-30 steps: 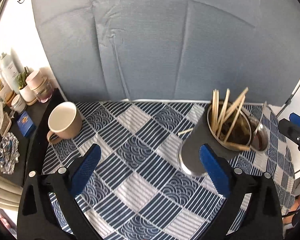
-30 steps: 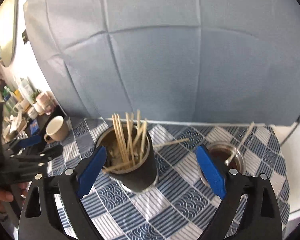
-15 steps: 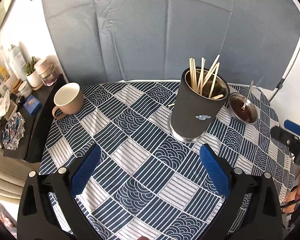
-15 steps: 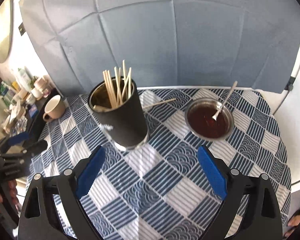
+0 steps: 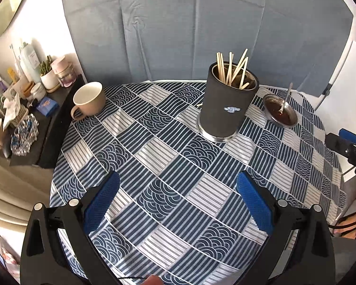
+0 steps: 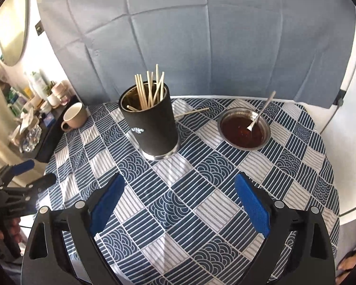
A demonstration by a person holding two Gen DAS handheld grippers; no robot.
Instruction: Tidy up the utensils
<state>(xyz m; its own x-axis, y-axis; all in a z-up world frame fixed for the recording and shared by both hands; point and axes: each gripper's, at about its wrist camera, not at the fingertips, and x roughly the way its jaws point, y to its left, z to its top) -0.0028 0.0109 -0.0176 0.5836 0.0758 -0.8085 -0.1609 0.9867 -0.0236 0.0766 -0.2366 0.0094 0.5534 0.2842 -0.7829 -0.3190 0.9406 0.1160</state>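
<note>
Hovering above the near part of the bench (image 5: 303, 147), the left claw (image 5: 178, 204) has its blue-padded fingers spread wide with nothing between them, and the right claw (image 6: 180, 204) hangs likewise over its own near side, also spread and empty. The bench carries a cloth (image 6: 201, 190) of blue and white squares with stripes and wave shapes. Toward the far middle stands a tall black holder (image 6: 152, 128) with a metal foot, upright, and a bunch of pale wooden chopsticks (image 6: 149, 90) rises out of its mouth, leaning several ways. One loose chopstick (image 6: 192, 112) lies flat on the cloth just behind the holder, toward the bowl. To the right of the holder, apart from it, sits a small metal bowl (image 6: 244, 130) of dark brown sauce, with a metal spoon (image 6: 261, 111) resting in it, handle slanting up and back. At the far left edge stands a beige mug (image 5: 89, 101), upright, handle toward the near side. Beyond it a dark shelf (image 5: 52, 128) holds bottles, jars and a small potted plant. A creased blue-grey backdrop (image 6: 201, 35) hangs behind.
</note>
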